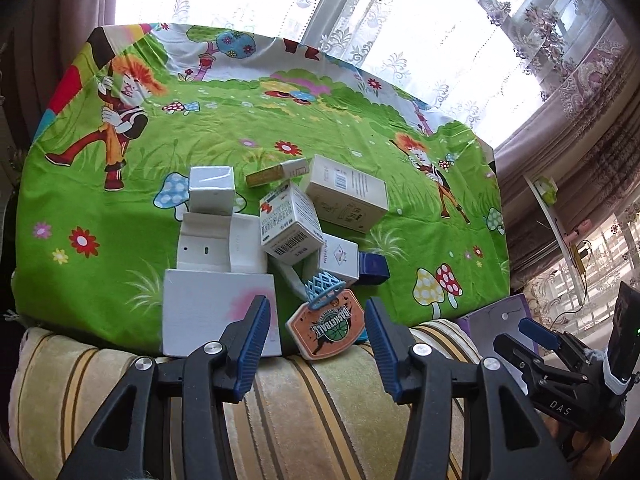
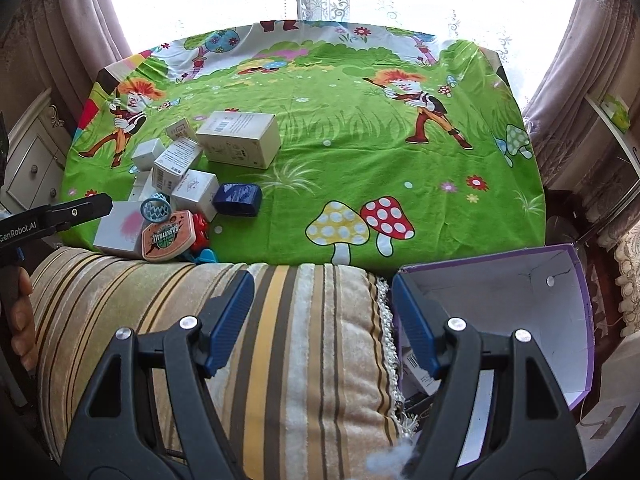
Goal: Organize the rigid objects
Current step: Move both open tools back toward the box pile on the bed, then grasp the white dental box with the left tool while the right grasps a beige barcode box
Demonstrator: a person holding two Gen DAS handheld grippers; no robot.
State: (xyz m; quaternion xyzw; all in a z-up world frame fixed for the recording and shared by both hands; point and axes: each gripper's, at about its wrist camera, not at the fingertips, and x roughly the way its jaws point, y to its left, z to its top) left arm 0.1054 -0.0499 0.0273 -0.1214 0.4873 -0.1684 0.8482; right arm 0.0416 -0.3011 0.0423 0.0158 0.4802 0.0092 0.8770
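A pile of small boxes [image 1: 288, 224] lies on the green cartoon cloth [image 1: 280, 128], with a toy basketball hoop and orange backboard [image 1: 326, 328] at the near edge. My left gripper [image 1: 316, 320] is open and empty, its jaws on either side of the backboard without touching it. In the right wrist view the same pile [image 2: 188, 168], a big white box [image 2: 240, 140] and a dark blue box [image 2: 238, 200] show at the left. My right gripper [image 2: 322, 300] is open and empty over the striped cushion [image 2: 280, 340], next to a purple open box [image 2: 520, 300].
The purple box holds a few small cartons [image 2: 416, 372]. A large white box [image 1: 212, 312] sits at the cloth's near edge. The right gripper shows in the left wrist view [image 1: 532, 340]. Curtains and windows ring the table. A cabinet [image 2: 32, 160] stands at the left.
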